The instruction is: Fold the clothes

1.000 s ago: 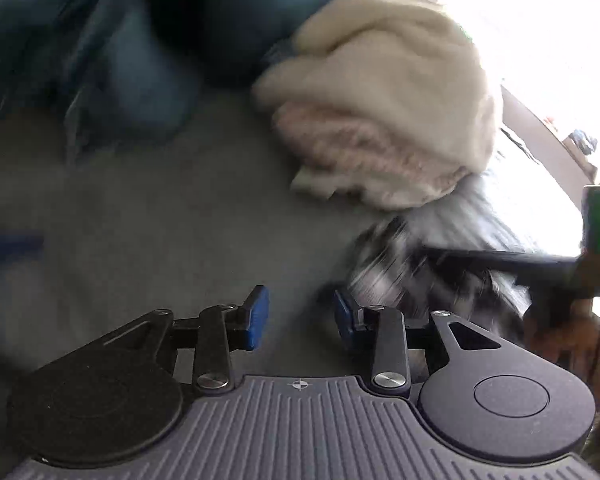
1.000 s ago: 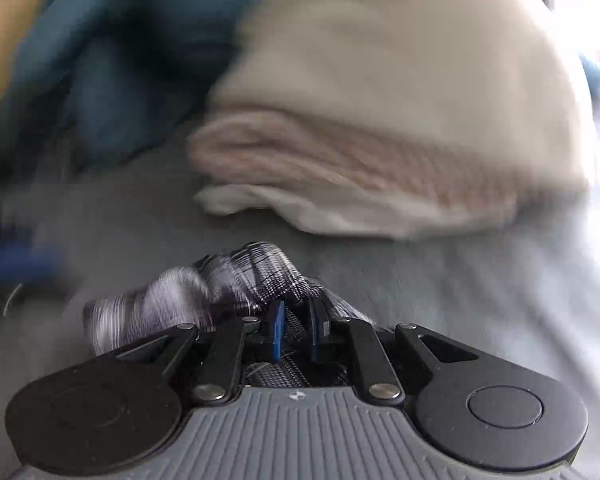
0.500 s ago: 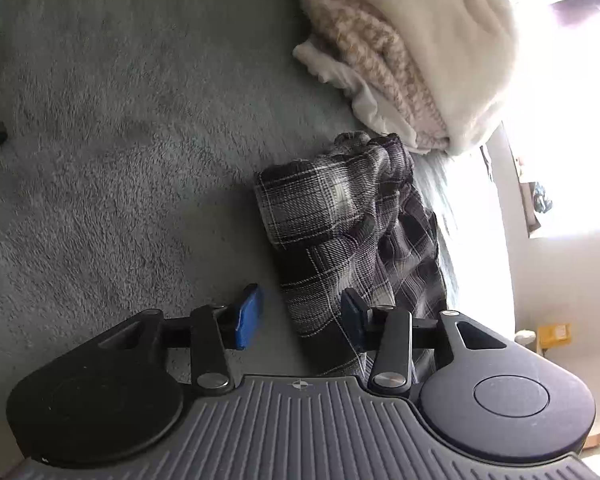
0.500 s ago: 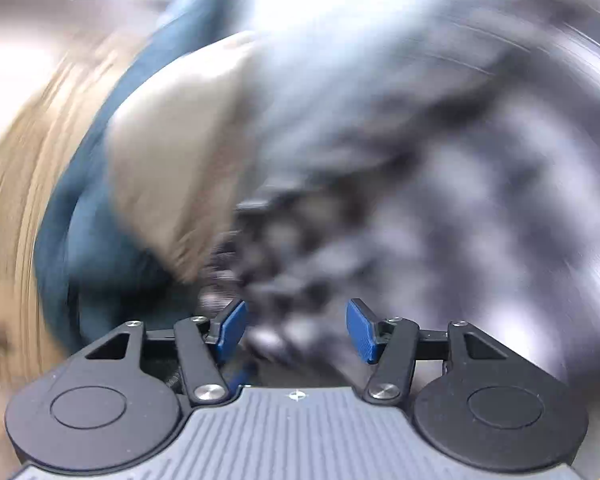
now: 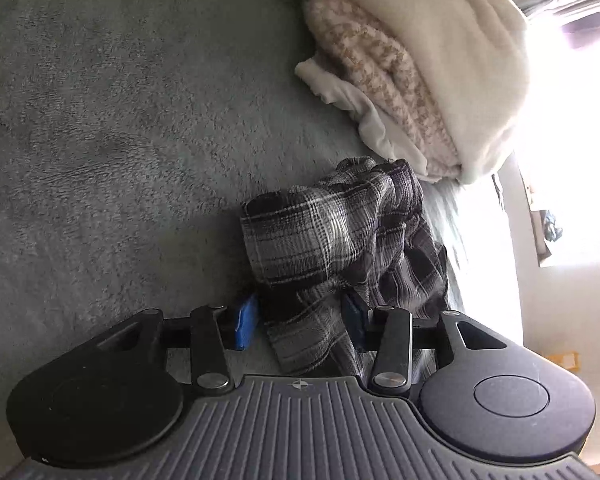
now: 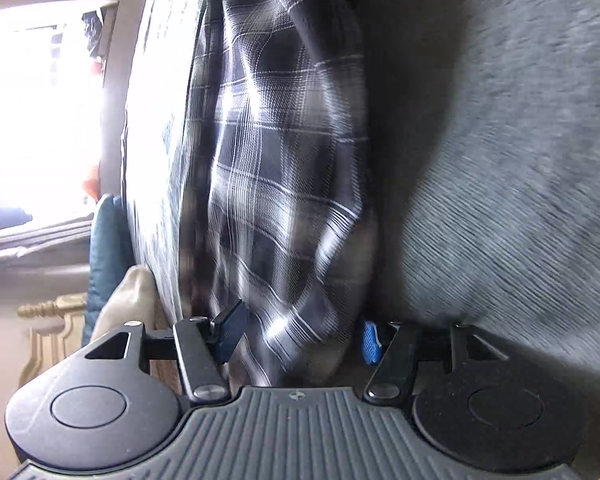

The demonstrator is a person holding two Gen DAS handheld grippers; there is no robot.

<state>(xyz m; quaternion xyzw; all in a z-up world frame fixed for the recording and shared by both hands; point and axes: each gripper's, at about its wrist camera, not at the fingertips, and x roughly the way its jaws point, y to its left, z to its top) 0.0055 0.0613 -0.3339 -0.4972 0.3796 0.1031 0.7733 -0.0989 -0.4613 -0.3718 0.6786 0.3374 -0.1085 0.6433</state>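
Lying bunched on a grey fleece blanket, a black-and-white plaid garment is filling the centre of the left wrist view. The left gripper is straddling its near end, jaws spread, blue pads just beside the cloth, not pressing it. At one o'clock a folded cream pile is sitting, nearly touching the plaid.

In the right wrist view, the plaid garment is running from twelve o'clock down to six. The right gripper is straddling it; its jaws have just been opening and are standing wide, cloth between them, ungripped.

It looks light, thin and floppy, likely sagging and sliding when lifted. Pinching a hem or corner, one per gripper, seems best for spreading it flat.
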